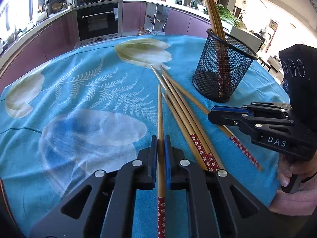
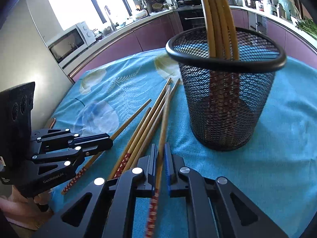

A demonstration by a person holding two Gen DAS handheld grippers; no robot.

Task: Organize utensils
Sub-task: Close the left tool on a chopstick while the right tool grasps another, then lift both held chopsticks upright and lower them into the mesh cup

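Note:
Several bamboo chopsticks with red flowered ends lie in a loose bundle (image 1: 184,117) on the blue tablecloth. A black mesh cup (image 1: 223,65) at the right holds several upright chopsticks (image 1: 212,13). My left gripper (image 1: 160,140) is shut on one chopstick (image 1: 160,115), low over the cloth. My right gripper (image 2: 160,148) is shut on another chopstick (image 2: 164,123), blurred, just left of the cup (image 2: 227,109). The right gripper (image 1: 216,113) also shows in the left wrist view, and the left gripper (image 2: 107,140) in the right wrist view. The bundle (image 2: 142,127) lies between them.
The blue floral tablecloth (image 1: 89,91) covers the table. Purple kitchen cabinets and an oven (image 1: 98,20) stand behind the far edge. A microwave (image 2: 69,43) sits on the counter at the left. A white box (image 1: 245,34) lies behind the cup.

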